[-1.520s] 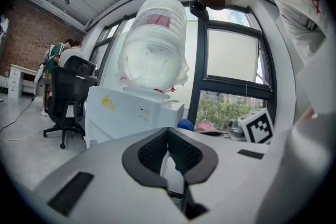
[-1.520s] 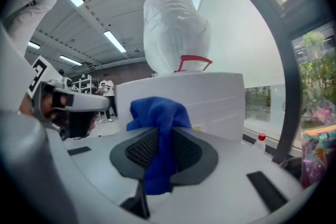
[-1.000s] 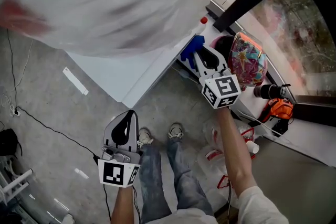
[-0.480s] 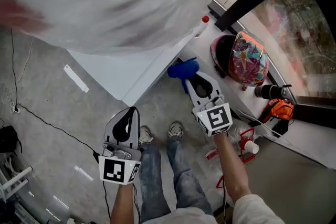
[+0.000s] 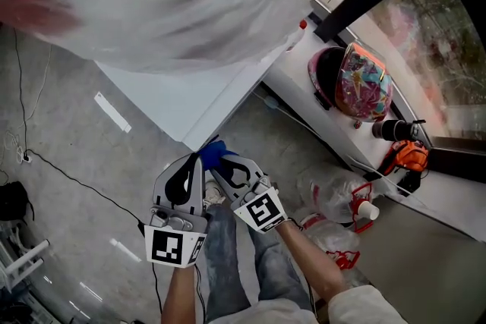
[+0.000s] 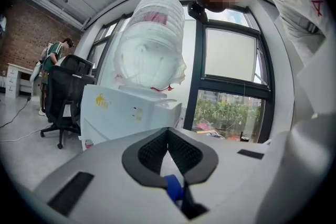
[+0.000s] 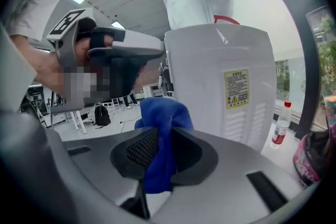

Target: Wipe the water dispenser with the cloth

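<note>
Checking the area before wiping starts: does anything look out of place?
Crumpled plastic bags lie loose on the floor below the window ledge, a possible trip hazard. Otherwise the cloth sits clamped in the right gripper.

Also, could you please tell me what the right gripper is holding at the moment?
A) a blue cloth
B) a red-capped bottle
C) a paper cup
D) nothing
A: in the right gripper view, the right gripper has its jaws closed on the blue cloth, which bunches up above them.
</note>
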The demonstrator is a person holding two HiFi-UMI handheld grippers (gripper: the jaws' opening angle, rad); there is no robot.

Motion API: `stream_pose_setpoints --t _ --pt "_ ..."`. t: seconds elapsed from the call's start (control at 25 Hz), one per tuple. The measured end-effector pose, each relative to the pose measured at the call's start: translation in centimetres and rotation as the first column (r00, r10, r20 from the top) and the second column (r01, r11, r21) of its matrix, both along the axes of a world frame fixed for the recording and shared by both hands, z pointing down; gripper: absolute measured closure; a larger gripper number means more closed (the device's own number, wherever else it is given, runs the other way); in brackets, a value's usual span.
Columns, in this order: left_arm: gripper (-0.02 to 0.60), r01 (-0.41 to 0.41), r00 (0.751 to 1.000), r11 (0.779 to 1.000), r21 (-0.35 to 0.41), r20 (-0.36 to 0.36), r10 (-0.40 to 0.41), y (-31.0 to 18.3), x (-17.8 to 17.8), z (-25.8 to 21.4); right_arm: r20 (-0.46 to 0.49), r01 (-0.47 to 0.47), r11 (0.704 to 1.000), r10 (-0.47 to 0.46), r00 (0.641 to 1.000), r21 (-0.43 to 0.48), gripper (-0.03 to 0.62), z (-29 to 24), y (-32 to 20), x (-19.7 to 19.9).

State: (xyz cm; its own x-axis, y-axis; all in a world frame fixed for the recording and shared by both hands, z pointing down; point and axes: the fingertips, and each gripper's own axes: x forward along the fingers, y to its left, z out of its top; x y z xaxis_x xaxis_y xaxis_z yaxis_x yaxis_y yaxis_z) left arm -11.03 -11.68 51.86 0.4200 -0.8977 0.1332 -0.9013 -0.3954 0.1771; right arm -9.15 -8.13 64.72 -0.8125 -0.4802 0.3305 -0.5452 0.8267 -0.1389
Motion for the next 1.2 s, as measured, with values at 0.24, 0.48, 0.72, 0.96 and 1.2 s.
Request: stream_pose_setpoints --t 0.24,0.48,0.72,0.96,1.2 --pt "0.571 -0.010 1.000 1.000 -0.008 -0.009 0.010 0.5 0.1 0.4 -0.005 -0.064 0.996 0.064 0.998 0.055 0.508 -1.0 -4.0 1.8" --pt "0.571 -0.009 1.000 1.000 -0.009 -0.018 0.008 0.5 0.6 0.4 -0.018 -0.208 0.974 0.210 0.977 0.094 0.507 -1.5 -10.1 6.7" --pt "0.571 -0.022 1.000 1.000 -0.022 -0.023 0.021 0.7 1.4 0.9 -0.082 -0.259 0.959 0.269 0.960 0.117 0.508 -0.3 -15.9 10.9" --pt "0.571 -0.029 1.000 0.999 -0.026 -0.013 0.029 0.7 1.7 1.3 -0.134 -0.332 0.936 0.346 0.928 0.118 0.507 0.9 -21.2 15.1" --pt "0.571 -0.031 0.999 0.999 -0.040 -0.016 0.031 0.5 2.1 1.5 -0.179 -0.368 0.924 0.382 0.907 0.107 0.508 1.6 -24.0 17.4"
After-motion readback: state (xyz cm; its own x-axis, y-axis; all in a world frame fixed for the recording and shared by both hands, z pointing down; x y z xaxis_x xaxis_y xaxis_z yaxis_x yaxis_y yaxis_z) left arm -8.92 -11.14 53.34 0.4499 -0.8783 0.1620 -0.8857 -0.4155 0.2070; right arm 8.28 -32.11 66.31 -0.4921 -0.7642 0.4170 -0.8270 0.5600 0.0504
